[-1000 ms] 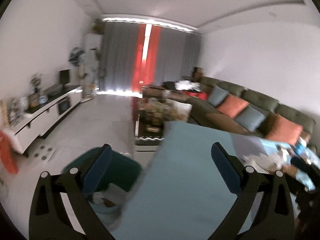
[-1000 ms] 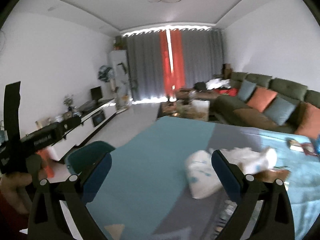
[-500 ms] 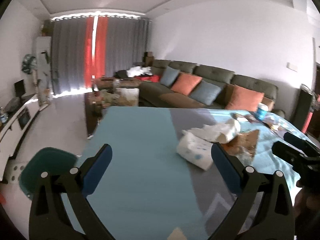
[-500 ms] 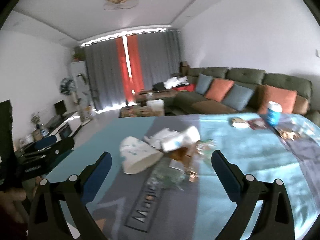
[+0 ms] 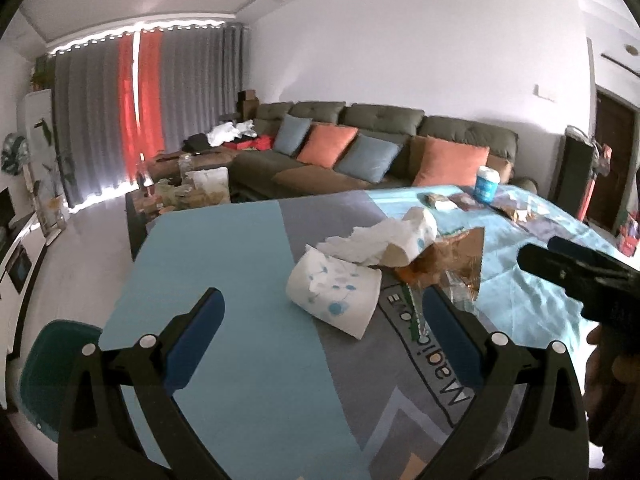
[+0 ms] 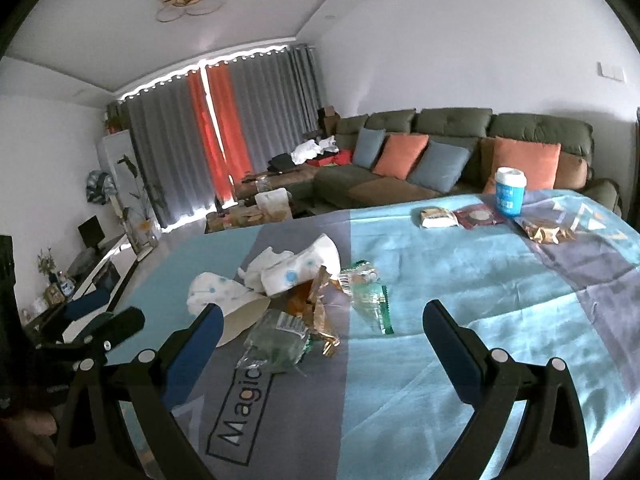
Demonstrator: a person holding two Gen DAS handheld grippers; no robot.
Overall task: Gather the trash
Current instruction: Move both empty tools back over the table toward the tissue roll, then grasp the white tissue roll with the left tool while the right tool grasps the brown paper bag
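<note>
Trash sits heaped on the tablecloth (image 6: 460, 280): paper cups (image 5: 334, 294), crumpled tissue (image 5: 360, 244) and crinkly wrappers (image 6: 368, 300). All looks light and crushable, so pinch a cup rim or a wrapper edge. Left gripper (image 5: 320, 334) and right gripper (image 6: 320, 334) both hang spread apart, holding nothing, just short of the heap.

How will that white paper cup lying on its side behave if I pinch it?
The paper cup lies tipped with its open mouth showing, so it probably rolls if nudged. It looks thin-walled and empty, so likely light and apt to crush under firm jaws. The crumpled tissue against it may drag along.
</note>
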